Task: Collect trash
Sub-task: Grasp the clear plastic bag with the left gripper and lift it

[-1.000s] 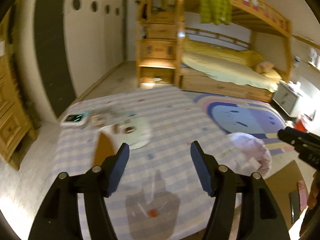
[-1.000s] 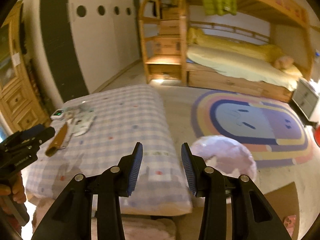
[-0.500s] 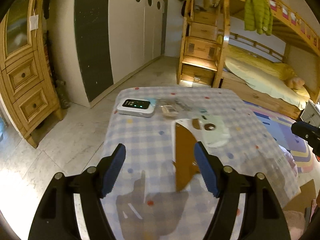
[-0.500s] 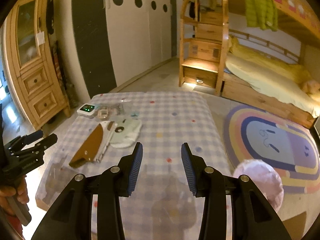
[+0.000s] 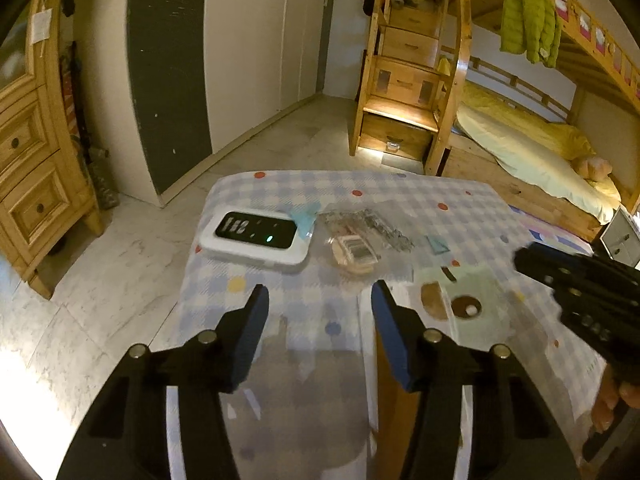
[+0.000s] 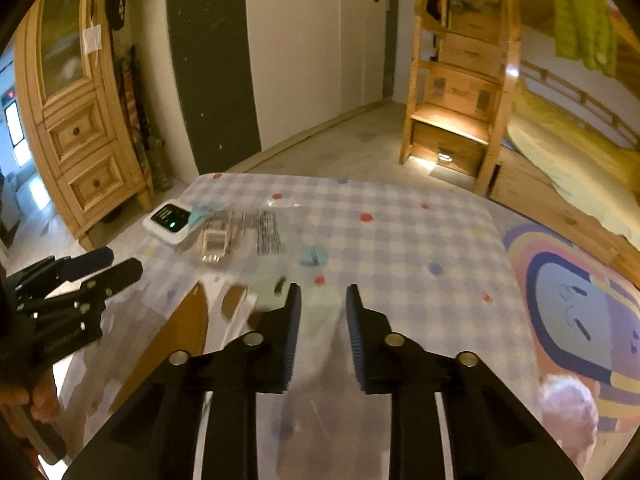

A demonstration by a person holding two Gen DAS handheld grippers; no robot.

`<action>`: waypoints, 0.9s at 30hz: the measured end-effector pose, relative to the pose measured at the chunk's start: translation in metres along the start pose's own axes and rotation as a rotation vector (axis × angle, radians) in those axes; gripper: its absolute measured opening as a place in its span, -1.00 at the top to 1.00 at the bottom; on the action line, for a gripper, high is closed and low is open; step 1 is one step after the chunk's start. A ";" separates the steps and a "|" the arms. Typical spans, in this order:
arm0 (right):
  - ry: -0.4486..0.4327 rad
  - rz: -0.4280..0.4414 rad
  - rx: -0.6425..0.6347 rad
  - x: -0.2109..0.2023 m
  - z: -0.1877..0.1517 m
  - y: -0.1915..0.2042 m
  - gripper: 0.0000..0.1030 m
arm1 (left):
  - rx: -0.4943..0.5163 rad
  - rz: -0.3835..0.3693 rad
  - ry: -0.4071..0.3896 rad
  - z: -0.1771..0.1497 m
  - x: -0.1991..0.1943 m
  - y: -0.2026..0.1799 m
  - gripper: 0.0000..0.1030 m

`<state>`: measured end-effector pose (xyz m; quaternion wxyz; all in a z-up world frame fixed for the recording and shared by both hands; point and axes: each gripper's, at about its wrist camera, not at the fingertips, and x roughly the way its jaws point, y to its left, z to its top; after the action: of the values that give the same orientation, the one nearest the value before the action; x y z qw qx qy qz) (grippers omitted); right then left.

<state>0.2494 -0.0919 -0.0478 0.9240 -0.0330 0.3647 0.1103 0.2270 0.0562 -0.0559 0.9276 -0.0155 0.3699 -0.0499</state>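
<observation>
- The left gripper hangs over the near part of the table, tipped down a little, with its 2 blue-padded fingers spread wide and nothing between them.
- The right gripper hangs over the table too, just beside the left one, and its 2 fingers stand apart (a smaller gap) with nothing in them.
- The table has a soft cloth with blue and white squares and colored dots.
- The trash lies on the cloth in front of both grippers: a crinkly clear wrapper, a small clear plastic pack, a little teal scrap, a pale green packet and a flat brown card piece.
- A white box with a shiny black top and a green light sits just beside the wrapper.
- A fluffy pink thing sits on the floor by the round rug.
</observation>
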 end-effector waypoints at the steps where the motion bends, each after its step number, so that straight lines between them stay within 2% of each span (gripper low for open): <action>1: 0.007 0.007 -0.002 0.010 0.004 0.002 0.63 | 0.002 -0.001 0.003 0.002 0.005 -0.001 0.00; 3: 0.021 0.015 -0.001 0.026 0.010 0.002 0.71 | 0.003 -0.001 0.005 0.008 0.016 -0.002 0.00; 8: 0.039 0.032 0.009 0.050 0.020 0.001 0.72 | -0.026 -0.008 0.029 0.018 0.040 -0.004 0.00; 14: 0.115 0.037 0.013 0.077 0.018 -0.001 0.72 | -0.027 -0.007 0.059 0.017 0.058 -0.008 0.00; 18: 0.139 0.038 0.019 0.079 0.016 -0.002 0.71 | -0.029 -0.017 0.067 0.020 0.058 -0.010 0.00; 23: 0.143 -0.002 -0.035 0.077 0.012 0.005 0.73 | -0.039 -0.050 0.097 0.017 0.060 -0.011 0.05; 27: 0.144 0.036 0.018 0.075 0.008 -0.006 0.83 | -0.054 -0.075 0.120 0.013 0.065 -0.010 0.14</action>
<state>0.3095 -0.0835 -0.0927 0.8934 -0.0258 0.4319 0.1211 0.2823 0.0390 -0.0900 0.9005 -0.0516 0.4251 -0.0756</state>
